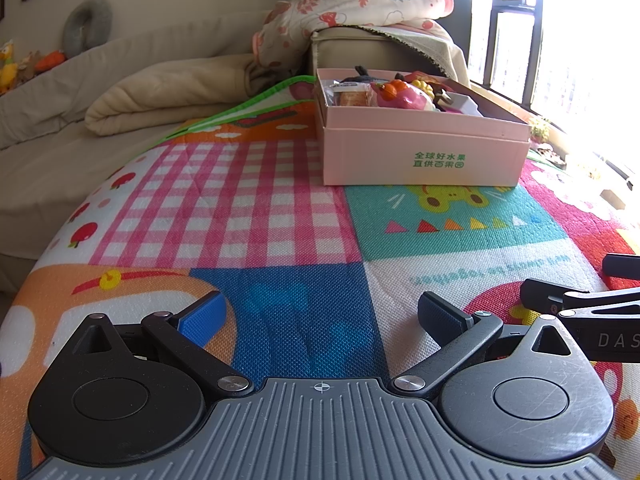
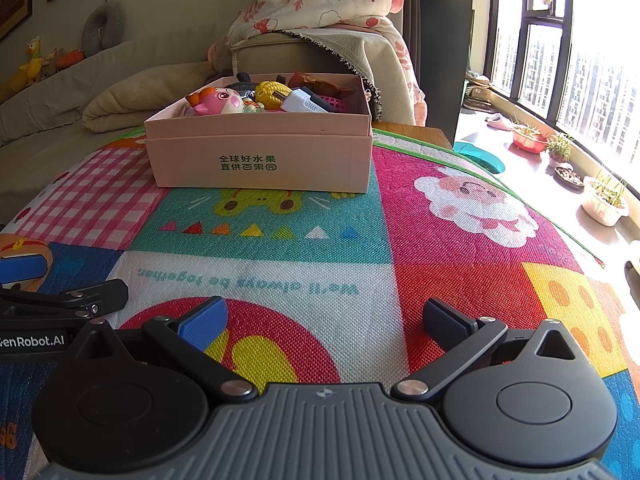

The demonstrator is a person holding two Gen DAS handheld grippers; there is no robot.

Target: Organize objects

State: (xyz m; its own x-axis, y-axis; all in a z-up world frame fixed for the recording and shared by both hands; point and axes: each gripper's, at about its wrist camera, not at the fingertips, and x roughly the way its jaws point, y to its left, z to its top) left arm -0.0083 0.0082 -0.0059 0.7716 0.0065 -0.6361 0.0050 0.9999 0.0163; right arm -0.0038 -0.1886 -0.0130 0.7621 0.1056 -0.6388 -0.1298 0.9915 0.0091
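Observation:
A pink cardboard box [image 1: 424, 152] [image 2: 260, 160] with green lettering stands at the far side of the colourful play mat [image 1: 256, 208] [image 2: 460, 240]. Inside it lie a pink toy pig [image 2: 218, 102] [image 1: 400, 94], a yellow toy corn [image 2: 272, 94], a white plug [image 2: 302, 102] and other small items. My left gripper [image 1: 320, 316] hovers low over the mat, open and empty, well short of the box. My right gripper [image 2: 326, 320] is open and empty too, just to the left gripper's right. Each shows at the edge of the other's view.
A beige sofa with a folded blanket [image 1: 160, 100] lies behind the mat on the left. A floral quilt [image 2: 320, 4] is draped over the armrest behind the box. Potted plants [image 2: 600, 196] line the windowsill on the right, past the mat's green edge.

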